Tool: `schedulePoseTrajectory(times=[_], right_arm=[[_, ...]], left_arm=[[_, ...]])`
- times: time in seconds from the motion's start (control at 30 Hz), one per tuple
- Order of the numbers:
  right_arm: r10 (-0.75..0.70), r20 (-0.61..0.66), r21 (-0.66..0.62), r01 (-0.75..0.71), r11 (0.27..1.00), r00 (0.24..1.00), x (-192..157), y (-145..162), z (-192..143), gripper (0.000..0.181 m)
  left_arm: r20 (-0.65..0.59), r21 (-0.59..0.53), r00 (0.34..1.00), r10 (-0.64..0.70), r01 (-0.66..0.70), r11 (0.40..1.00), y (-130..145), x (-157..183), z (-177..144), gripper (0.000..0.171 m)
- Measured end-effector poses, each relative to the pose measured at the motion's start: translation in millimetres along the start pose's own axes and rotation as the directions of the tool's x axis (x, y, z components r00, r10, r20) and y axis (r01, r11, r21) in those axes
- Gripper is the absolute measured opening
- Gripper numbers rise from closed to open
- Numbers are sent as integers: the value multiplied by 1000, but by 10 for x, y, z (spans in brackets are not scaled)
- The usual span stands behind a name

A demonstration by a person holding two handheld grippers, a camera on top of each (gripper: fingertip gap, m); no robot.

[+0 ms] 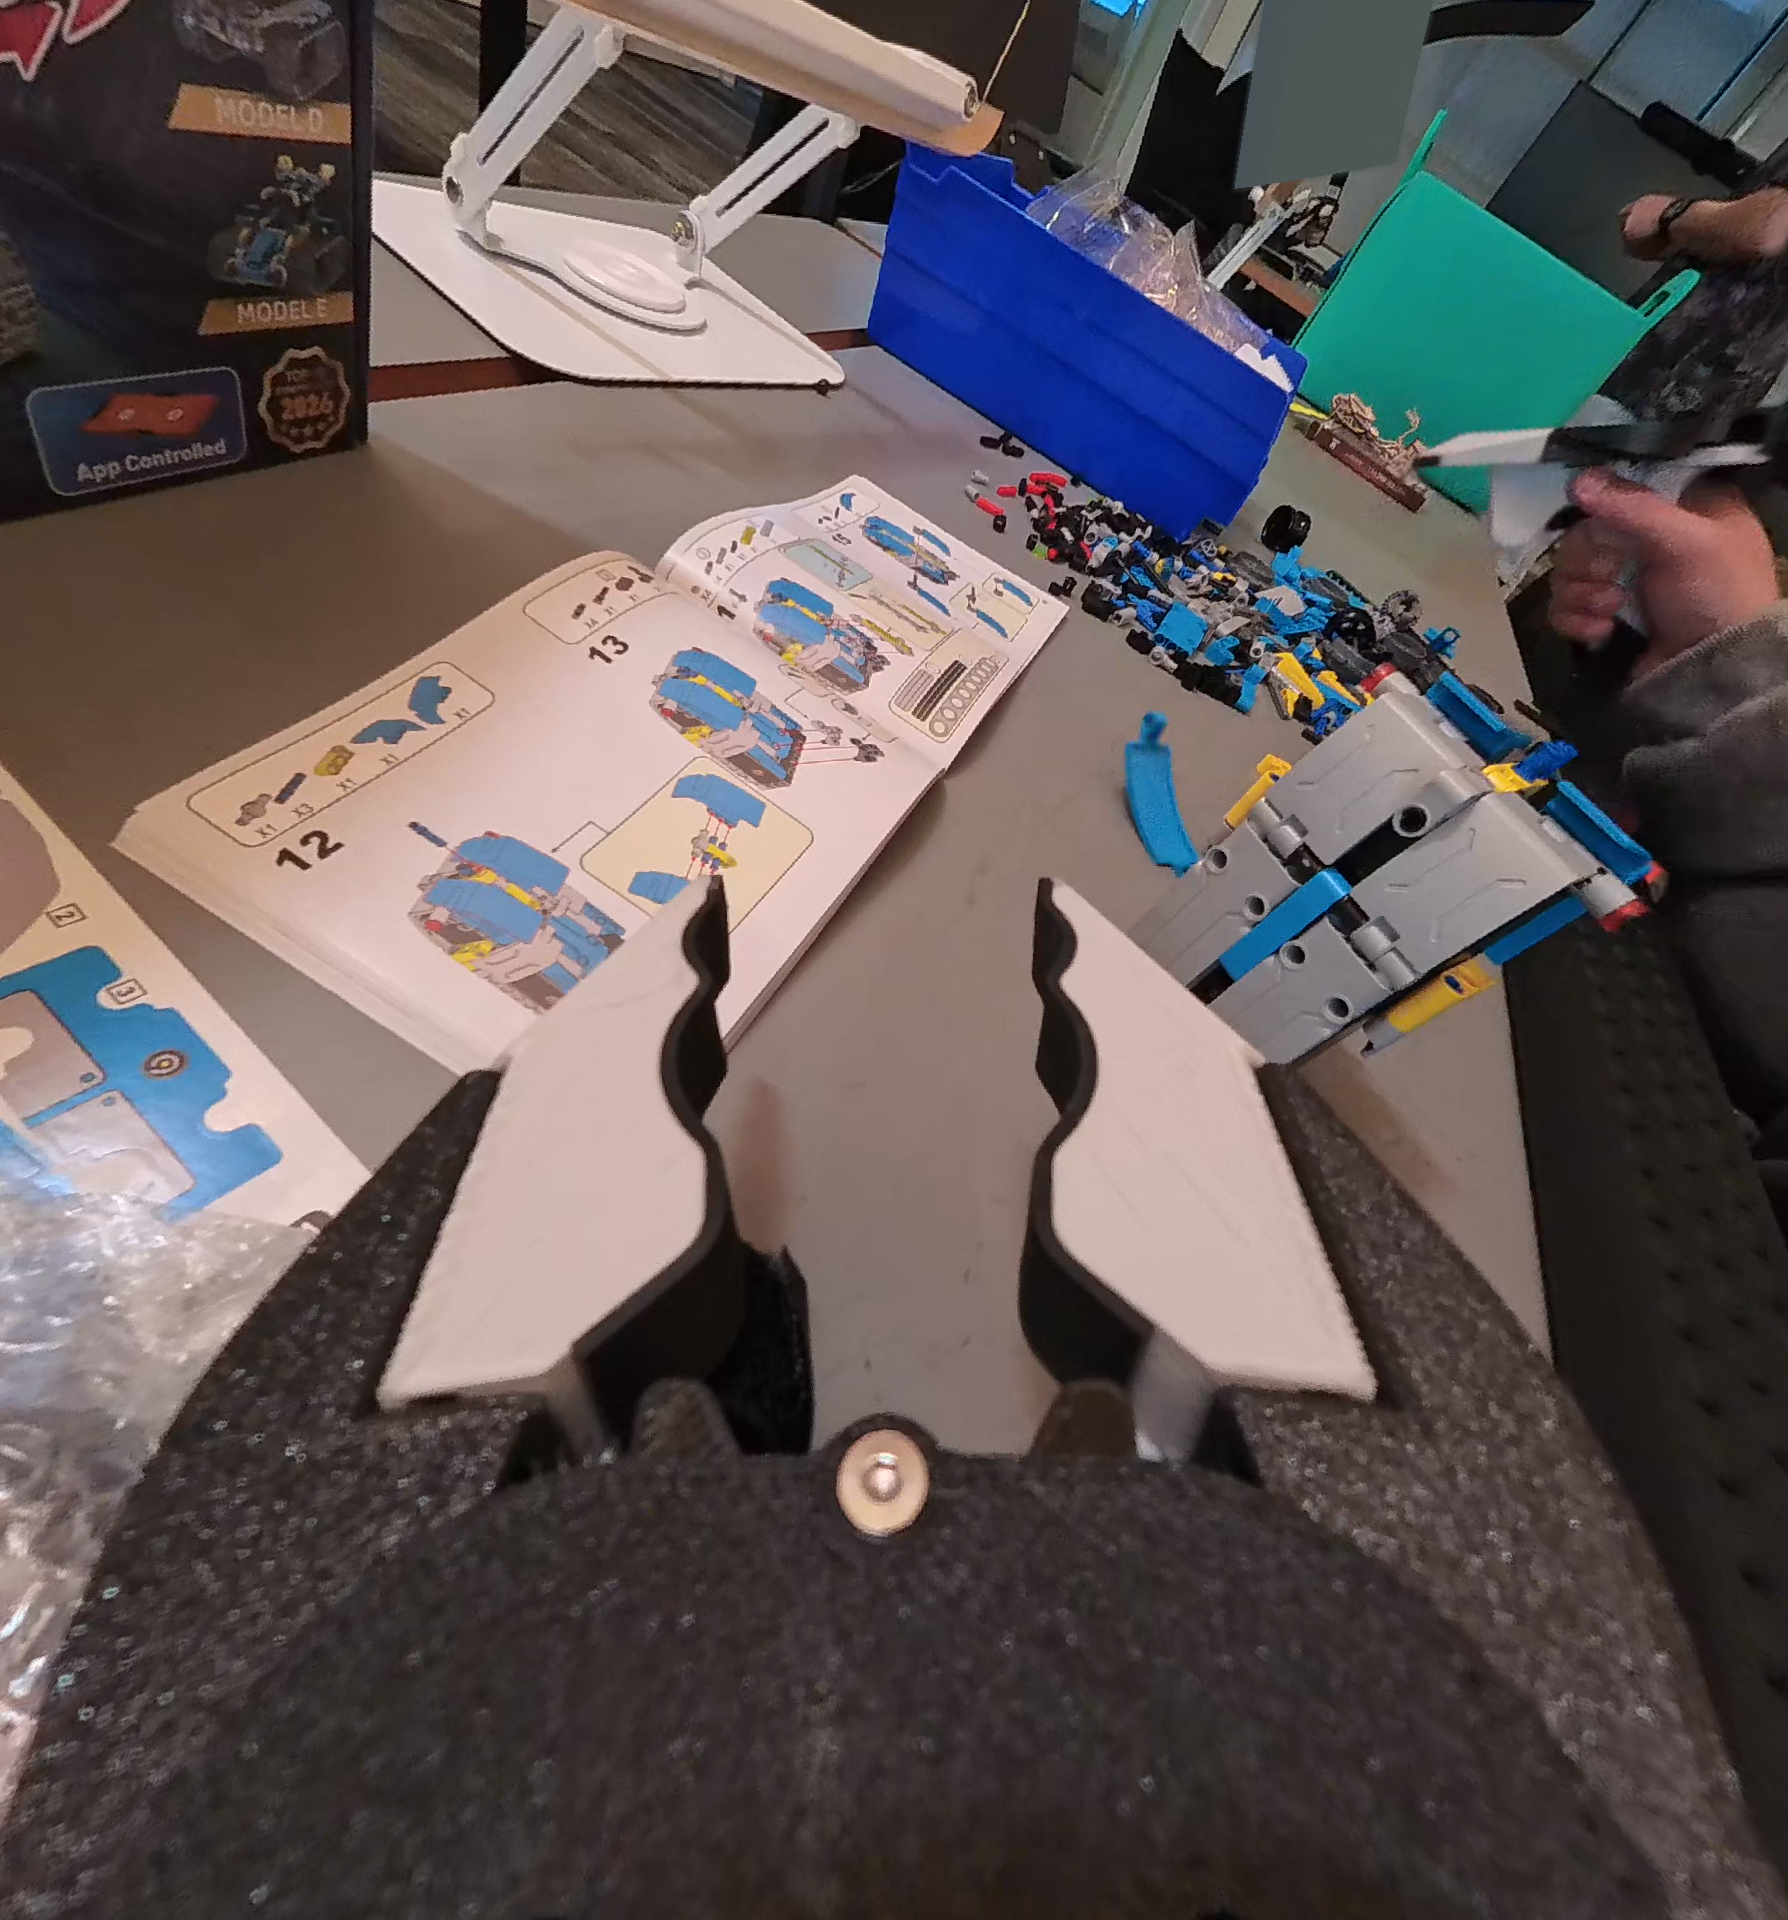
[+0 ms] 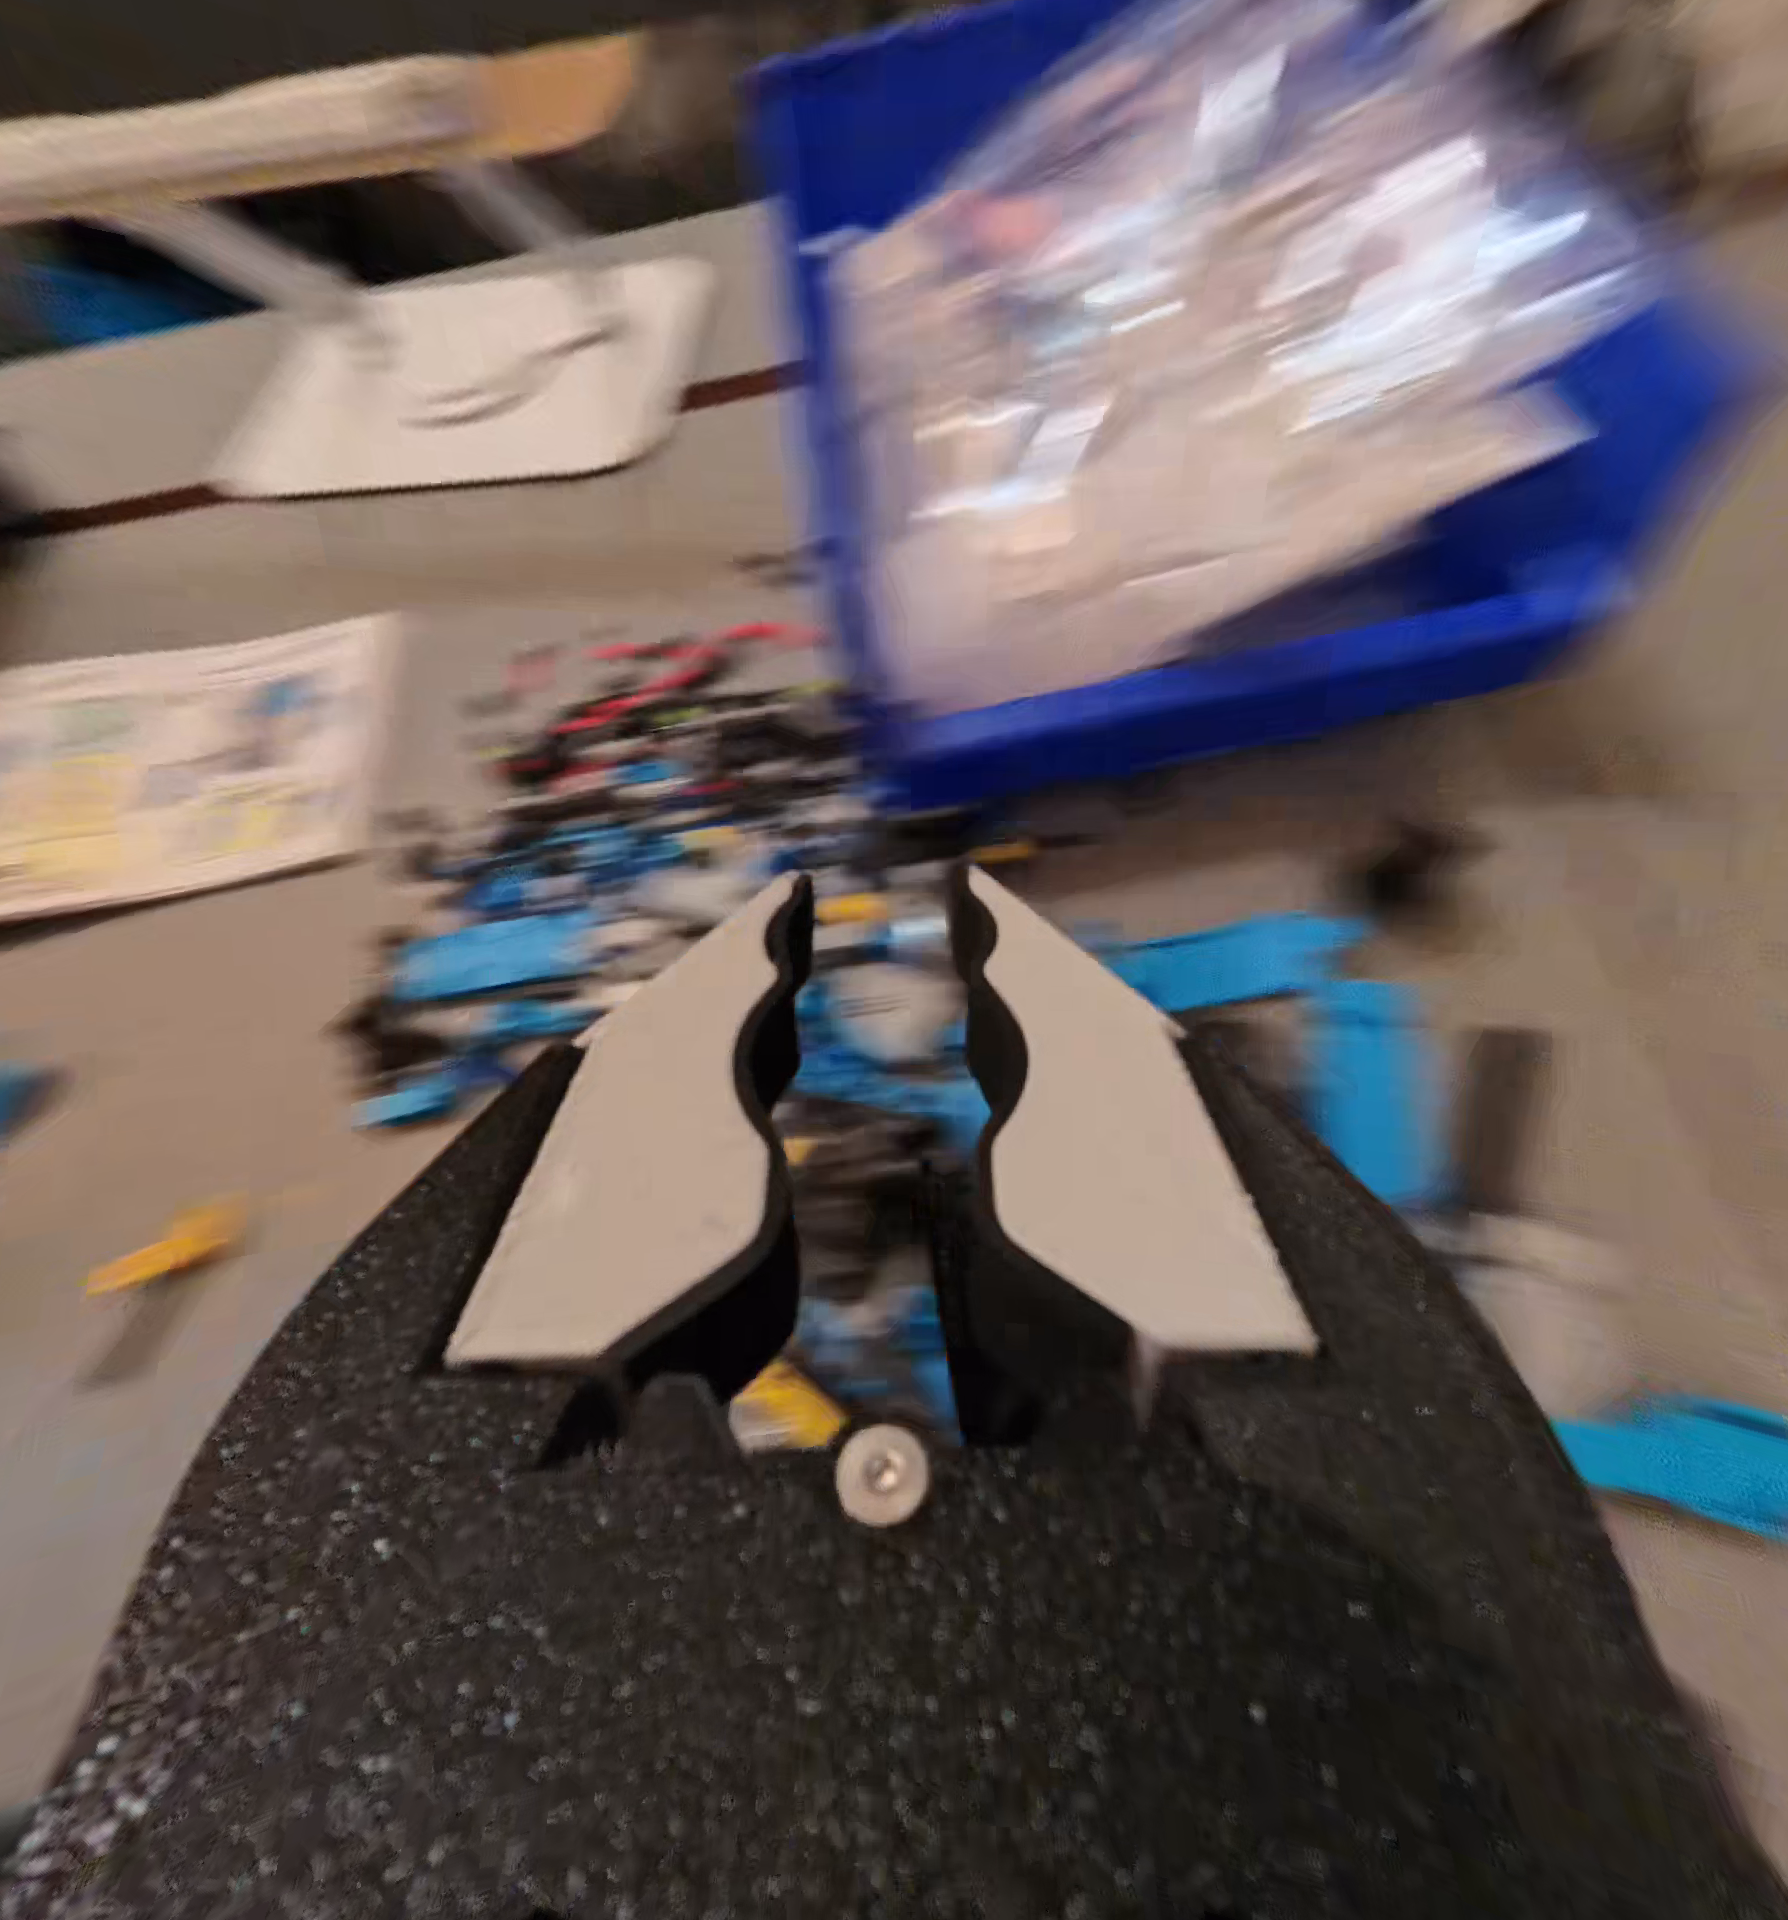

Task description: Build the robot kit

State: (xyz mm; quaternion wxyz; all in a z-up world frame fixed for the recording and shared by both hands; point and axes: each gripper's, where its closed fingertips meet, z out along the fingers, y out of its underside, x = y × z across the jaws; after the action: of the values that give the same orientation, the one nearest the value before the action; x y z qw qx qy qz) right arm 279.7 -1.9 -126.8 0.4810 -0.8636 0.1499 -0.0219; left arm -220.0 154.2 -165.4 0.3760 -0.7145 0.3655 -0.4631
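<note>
Grey-and-blue brick-built model (image 1: 1389,883), a half-assembled block of plastic panels with yellow pins, lies on the grey table (image 1: 609,457) just right of your left gripper (image 1: 877,904), near its right fingertip but not touching it. That claw is spread wide and holds nothing, with only bare tabletop between its fingers. To its left lies the open white instruction booklet (image 1: 578,769), its near corner just under the left fingertip. A loose curved blue plastic strip (image 1: 1155,800) sits beside the model, and beyond it a scattered pile of small blue, black and red bricks (image 1: 1233,603) runs up to the blue plastic bin (image 1: 1066,343). I judge the model light, stiff and smooth-sided, but held together only by press fits, so protruding pins and thin blue trim would likely pop off under a pinch. The broad grey panel flanks look like the soundest place to grip, across the body and not at the ends. Your right gripper (image 2: 882,883) shows in a heavily blurred view: its fingers stand close together with a slim gap, and nothing is visibly clamped. It hovers over blurred blue and white parts (image 2: 869,1008) that could be the model, though I cannot tell, with the brick pile and the bin of clear plastic bags (image 2: 1181,343) farther off.
</note>
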Motion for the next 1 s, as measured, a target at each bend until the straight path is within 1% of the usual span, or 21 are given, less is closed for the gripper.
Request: schedulePoseTrajectory(times=[0.03, 0.07, 0.13, 0.17, 0.2, 0.27, 0.33, 0.4, 0.47, 0.53, 0.63, 0.73, 0.8, 0.83, 0.87, 0.93, 1.0], right_arm=[[-36, -108, 22, 39, 999, 994, 405, -42, -42, 26], [-43, -142, -5, 43, 999, 989, 680, -1, -20, 33], [26, -102, -144, -41, 989, 994, 962, 226, 133, 45], [63, -100, -191, -81, 978, 993, 1053, 318, 211, 46], [70, -89, -212, -88, 973, 994, 1095, 363, 285, 46], [59, -56, -244, -72, 967, 997, 1101, 419, 423, 45], [50, -57, -273, -64, 960, 997, 1138, 459, 529, 44], [85, -19, -277, -87, 957, 996, 1099, 457, 607, 37], [127, 10, -301, -118, 946, 992, 1061, 484, 666, 37], [112, -25, -322, -114, 940, 993, 1134, 528, 702, 36], [97, -53, -320, -109, 941, 994, 1201, 515, 708, 35], [73, -59, -379, -90, 921, 996, 1213, 595, 727, 37], [23, -89, -390, -56, 919, 996, 1254, 592, 719, 35], [2, -100, -397, -42, 917, 995, 1270, 596, 718, 29], [-11, -100, -396, -30, 918, 995, 1266, 590, 719, 17], [-10, -95, -374, -26, 927, 995, 1248, 543, 705, 9], [5, -90, -337, -35, 941, 996, 1213, 461, 654, 6]], left_arm=[[-1, -1, 1000, -1, 1, 1000, 1, -1, 2, 59], [-2, -3, 1000, -3, 3, 1000, 3, -1, 4, 59], [-4, -5, 1000, -7, 7, 1000, 6, -3, 7, 59], [-3, -5, 1000, -8, 8, 1000, 5, -5, 7, 59], [-3, -3, 1000, -7, 7, 1000, 4, -6, 5, 59], [0, -2, 1000, -5, 5, 1000, 1, -5, 4, 59], [1, -3, 1000, 0, 0, 1000, 3, -2, 5, 59], [1, -7, 1000, 4, -4, 1000, 8, 3, 10, 59], [0, -10, 1000, 6, -6, 1000, 12, 7, 13, 59], [0, -10, 1000, 9, -9, 1000, 14, 10, 13, 59], [0, -12, 1000, 13, -13, 1000, 16, 14, 14, 59], [-2, -15, 1000, 13, -13, 1000, 20, 16, 17, 59], [-2, -13, 1000, 12, -12, 1000, 18, 16, 16, 59], [-3, -13, 1000, 11, -11, 1000, 18, 17, 15, 59], [-3, -14, 1000, 12, -12, 1000, 20, 18, 15, 59], [-4, -16, 1000, 13, -13, 1000, 23, 20, 17, 59], [-4, -15, 1000, 13, -13, 1000, 22, 20, 16, 59]])
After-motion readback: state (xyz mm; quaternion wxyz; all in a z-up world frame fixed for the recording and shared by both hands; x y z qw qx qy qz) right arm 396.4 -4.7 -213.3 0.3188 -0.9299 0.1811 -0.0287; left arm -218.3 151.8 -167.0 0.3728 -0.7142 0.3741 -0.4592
